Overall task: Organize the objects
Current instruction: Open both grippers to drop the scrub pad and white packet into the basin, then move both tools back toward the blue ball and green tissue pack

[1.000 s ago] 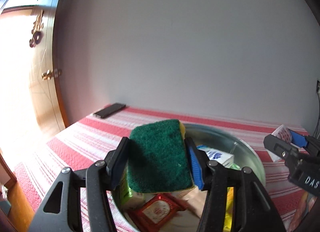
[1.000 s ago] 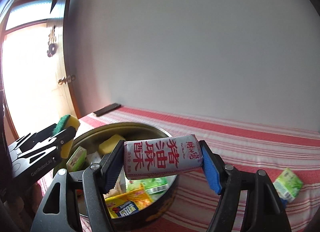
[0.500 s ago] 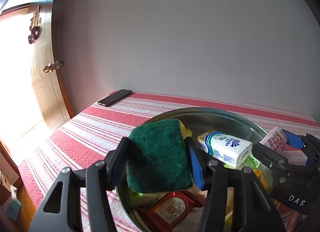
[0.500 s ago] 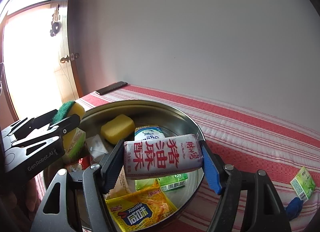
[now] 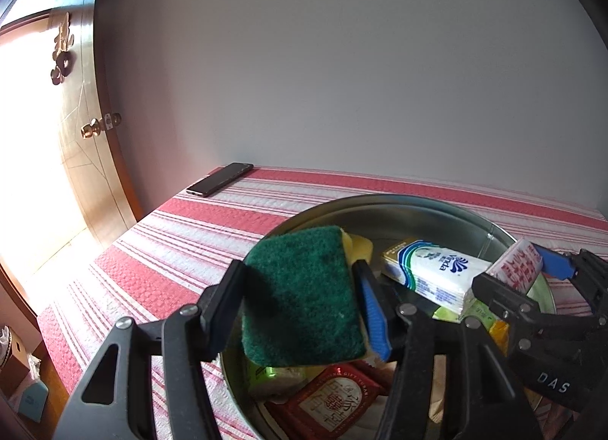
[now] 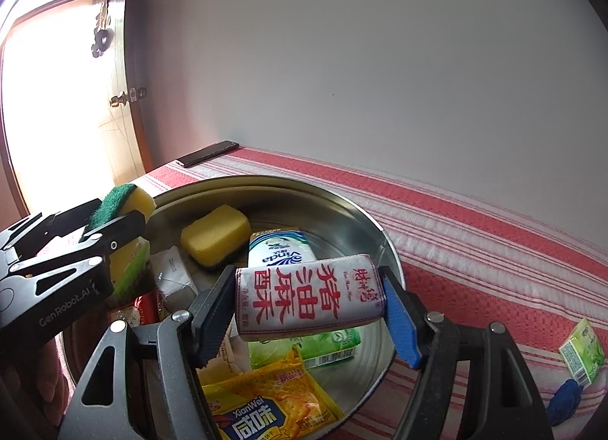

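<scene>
My left gripper [image 5: 300, 307] is shut on a green-and-yellow scouring sponge [image 5: 302, 299] and holds it above the near left part of a round metal basin [image 5: 418, 204]. My right gripper [image 6: 307, 307] is shut on a white snack packet with red Chinese print [image 6: 307, 297], held above the basin's [image 6: 364, 216] right side. The basin holds a yellow sponge [image 6: 214, 233], a Vinda tissue pack [image 5: 437, 273], a yellow cracker bag [image 6: 266, 405], a green packet [image 6: 326, 345] and a red sachet [image 5: 334, 402]. Each gripper shows in the other's view, the left gripper [image 6: 110, 227] and the right gripper [image 5: 520, 269].
The basin stands on a table with a red-and-white striped cloth [image 5: 182, 250]. A black phone [image 5: 220, 178] lies at its far left corner. A small green carton [image 6: 581, 350] and a blue object [image 6: 568, 400] lie on the cloth at the right. A wooden door [image 5: 87, 128] stands left.
Both grippers have tilted down and moved forward over the basin, each still holding its item. More of the basin's contents shows now.
</scene>
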A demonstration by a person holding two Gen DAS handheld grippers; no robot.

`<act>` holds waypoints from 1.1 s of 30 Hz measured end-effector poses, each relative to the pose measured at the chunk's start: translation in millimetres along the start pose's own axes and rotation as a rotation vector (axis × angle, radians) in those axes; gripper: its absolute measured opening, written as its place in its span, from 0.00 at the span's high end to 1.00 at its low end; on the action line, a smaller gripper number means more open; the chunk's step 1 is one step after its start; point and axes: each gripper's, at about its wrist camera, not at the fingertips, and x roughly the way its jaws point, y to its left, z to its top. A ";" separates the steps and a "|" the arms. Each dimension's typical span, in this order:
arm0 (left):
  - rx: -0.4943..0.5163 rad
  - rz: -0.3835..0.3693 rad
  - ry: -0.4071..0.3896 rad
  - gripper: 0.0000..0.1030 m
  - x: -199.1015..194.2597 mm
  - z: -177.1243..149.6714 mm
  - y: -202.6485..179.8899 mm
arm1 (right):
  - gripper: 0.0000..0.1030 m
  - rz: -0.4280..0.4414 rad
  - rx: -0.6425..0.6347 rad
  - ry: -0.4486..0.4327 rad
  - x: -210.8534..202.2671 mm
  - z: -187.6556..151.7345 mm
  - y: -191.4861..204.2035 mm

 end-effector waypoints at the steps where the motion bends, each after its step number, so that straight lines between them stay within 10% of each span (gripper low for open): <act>1: -0.003 -0.001 0.001 0.42 -0.4 0.0 0.4 | 0.29 -0.004 -0.002 0.002 0.9 -0.1 0.7; 10: 0.003 0.020 -0.030 0.06 -10.7 -1.2 -2.6 | 0.23 -0.036 0.028 -0.068 -15.3 2.8 -6.9; 21: 0.069 -0.066 -0.076 0.00 -41.9 -0.8 -50.1 | 0.23 -0.143 0.063 -0.084 -62.3 -16.1 -63.6; 33: 0.269 -0.259 -0.033 0.00 -64.3 -16.3 -191.0 | 0.23 -0.450 0.272 -0.092 -139.2 -72.1 -209.0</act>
